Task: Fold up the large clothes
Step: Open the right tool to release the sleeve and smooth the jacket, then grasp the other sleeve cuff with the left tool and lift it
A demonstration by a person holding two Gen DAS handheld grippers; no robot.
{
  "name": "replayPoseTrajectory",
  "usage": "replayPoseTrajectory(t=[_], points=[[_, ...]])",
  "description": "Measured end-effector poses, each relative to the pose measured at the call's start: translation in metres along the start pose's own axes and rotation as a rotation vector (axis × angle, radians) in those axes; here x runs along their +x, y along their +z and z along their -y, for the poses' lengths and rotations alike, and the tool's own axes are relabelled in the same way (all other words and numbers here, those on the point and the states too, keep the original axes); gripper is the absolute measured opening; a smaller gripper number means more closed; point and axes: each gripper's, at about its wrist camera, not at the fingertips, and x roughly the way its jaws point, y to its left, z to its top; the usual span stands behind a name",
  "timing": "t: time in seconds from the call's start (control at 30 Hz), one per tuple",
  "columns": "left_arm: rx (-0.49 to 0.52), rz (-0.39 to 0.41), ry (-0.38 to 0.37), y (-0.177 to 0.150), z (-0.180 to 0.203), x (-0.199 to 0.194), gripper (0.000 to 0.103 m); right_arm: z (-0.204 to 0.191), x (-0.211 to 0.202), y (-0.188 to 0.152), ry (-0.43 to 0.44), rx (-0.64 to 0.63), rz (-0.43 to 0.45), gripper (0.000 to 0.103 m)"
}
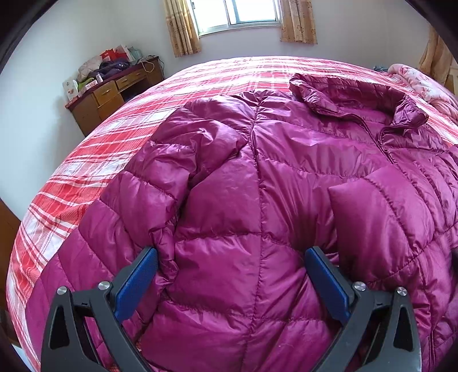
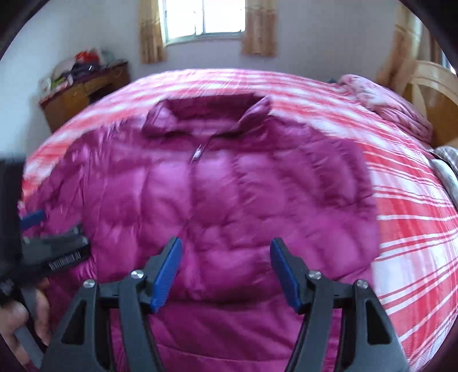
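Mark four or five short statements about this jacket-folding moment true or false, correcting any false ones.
1. The magenta puffer jacket lies on a red plaid bedspread. True.
2. The left gripper has its jaws clamped on a sleeve. False: they stand open, holding nothing.
3. The right gripper is open above the jacket's lower part. True.
4. The jacket's collar points toward the window. True.
5. The wooden desk is bare. False: clutter is piled on it.

Left wrist view: close above jacket (image 1: 257,177), lower left part, facing 12 o'clock toward window (image 1: 237,14). Right wrist view: slightly farther back, blurred, centred on jacket front, same heading. Shared: jacket, plaid bed (image 2: 415,229), desk (image 1: 108,94) at 10 o'clock, window.
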Motion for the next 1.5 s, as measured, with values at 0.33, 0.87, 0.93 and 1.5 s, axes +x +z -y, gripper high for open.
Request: replayPoseTrajectory(t=[0.33, 0.87, 0.93, 1.5], points=[[0.006, 0.018, 0.014, -0.003, -0.017, -0.017, 0.102, -0.005, 0.016, 0.001, -0.027, -0.012, 0.014, 0.068], [-0.196, 0.114, 0.255, -0.072, -0.221, -0.094, 0.102, -0.007, 0.008, -0.006, -0.03, -0.017, 0.028, 0.069], [-0.255, 0.058, 0.21, -0.084, -0.237, -0.088, 0.102, -0.007, 0.008, -0.006, -0.031, -0.018, 0.029, 0.069], [-0.305, 0.002, 0.044, -0.09, -0.248, -0.082, 0.019, -0.006, 0.006, -0.008, -0.038, -0.018, 0.037, 0.072]])
